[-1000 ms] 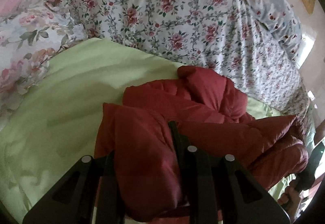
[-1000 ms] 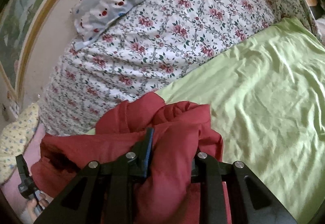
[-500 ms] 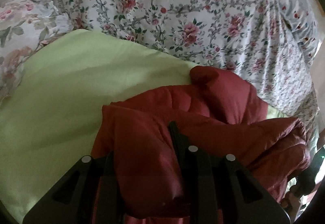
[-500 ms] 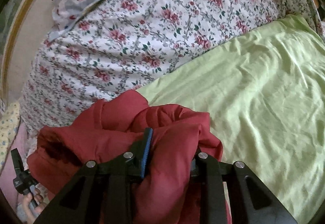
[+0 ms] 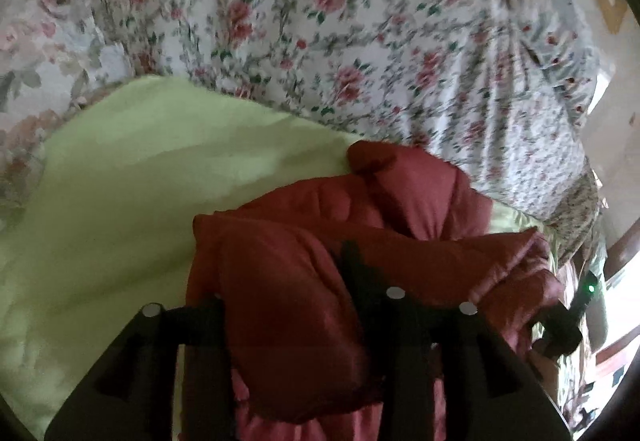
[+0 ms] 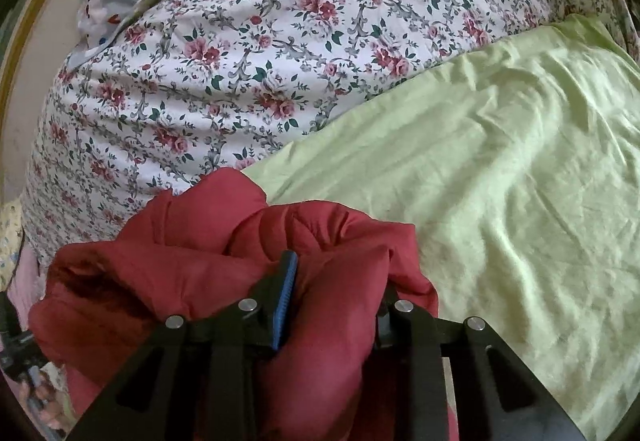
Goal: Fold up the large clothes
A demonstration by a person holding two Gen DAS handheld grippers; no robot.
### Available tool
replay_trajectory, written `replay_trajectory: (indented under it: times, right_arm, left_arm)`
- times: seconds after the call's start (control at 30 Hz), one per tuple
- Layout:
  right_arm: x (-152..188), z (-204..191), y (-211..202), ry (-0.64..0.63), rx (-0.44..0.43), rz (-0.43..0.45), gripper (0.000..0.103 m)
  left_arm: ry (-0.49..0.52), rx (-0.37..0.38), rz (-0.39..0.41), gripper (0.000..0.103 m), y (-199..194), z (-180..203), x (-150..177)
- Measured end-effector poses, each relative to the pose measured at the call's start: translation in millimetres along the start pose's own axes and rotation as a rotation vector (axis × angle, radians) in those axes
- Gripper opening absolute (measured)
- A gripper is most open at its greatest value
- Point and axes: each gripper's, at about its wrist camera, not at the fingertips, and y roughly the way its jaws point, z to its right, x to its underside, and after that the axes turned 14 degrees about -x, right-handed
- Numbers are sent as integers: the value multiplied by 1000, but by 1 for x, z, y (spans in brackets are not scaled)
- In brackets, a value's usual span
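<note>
Right, both grippers have moved forward over the bed in the last second: in the left wrist view the floral duvet fills more of the frame than before, and the pillow at the far corner has slid mostly out of view. The red jacket came along with them, bunched much as it was. My read: this is a carry or reposition, not a fold yet; the jacket needs laying out flat on the green sheet first.

Left gripper: jaws partly closed with a thick wad of padded jacket pinched between them; fabric bulges out over the front and hides the left finger's tip.

Right gripper: same story, jaws clamped on a fat fold of the jacket, blue pad on the left finger pressed against it.

Jacket sits at the near edge of the bed, hanging between the two grippers, its far bulge touching or just beside the duvet's lower edge. Green sheet lies open to the side, wrinkled. Left view is motion-blurred, so no fine detail there.
</note>
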Motion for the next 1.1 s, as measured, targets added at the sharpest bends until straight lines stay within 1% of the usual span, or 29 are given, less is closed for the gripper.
replay_trajectory:
  times: [0.07,0.1,0.17,0.2,0.23,0.3,0.33,0.4,0.47,0.57,0.6,0.67,0.7,0.77,0.8,0.83,0.9,0.93,1.0,1.07,1.1]
  right_arm:
    - [0,-2,1,-11,9,-2,28]
    - [0,-2,1,-18,14,-1,28]
    - [0,-3,2,-24,23,0,28]
    - [0,-3,2,-24,26,0,28]
    - [-1,-2,3,-20,26,0,28]
    - [-1,-2,3,-17,26,2,29]
    - [-2,-2,3,-18,27,3,30]
    - [-1,-4,3,-25,35,5,31]
    - [-1,-6,4,-38,47,4,31]
    - [-3,-10,3,-51,60,-7,32]
    - [-4,-11,1,-49,58,-11,33]
    - [-7,-15,-9,-40,36,-13,39]
    - [-8,-18,-17,-39,16,-6,42]
    - [-8,-28,-42,-61,-17,33,53]
    - [-6,-33,-52,-76,-23,51,56]
    - [-4,-39,-65,-98,-34,73,63]
    - [3,-51,-83,-139,-58,101,66]
    - [7,-58,-88,-165,-71,100,67]
    - [17,-69,-81,-212,-94,46,71]
    - [26,-78,-55,-249,-125,-75,72]
    - [28,-79,-44,-261,-125,-112,72]
  left_arm:
    - [16,-2,45,45,-20,3,3]
    - [21,-8,81,49,-33,3,6]
    - [13,-57,135,69,-51,2,9]
    - [3,-80,180,72,-65,0,11]
    - [2,-80,214,73,-76,-2,12]
    - [12,-71,249,73,-90,-1,16]
    - [32,-51,251,73,-93,5,22]
    - [91,-27,221,73,-87,22,33]
    - [187,-24,176,73,-68,52,56]
    - [279,-60,120,73,-39,88,82]
    - [305,-87,91,73,-22,99,89]
    - [320,-157,80,73,0,107,95]
    - [311,-170,68,74,10,107,95]
    - [288,-171,59,74,19,105,92]
    - [279,-170,60,74,22,104,90]
    - [274,-171,58,75,23,104,88]
    - [273,-183,54,76,26,106,83]
    - [278,-189,54,76,26,109,84]
    - [287,-202,50,77,30,115,81]
    - [289,-207,42,78,33,117,78]
    - [290,-206,38,78,34,118,75]
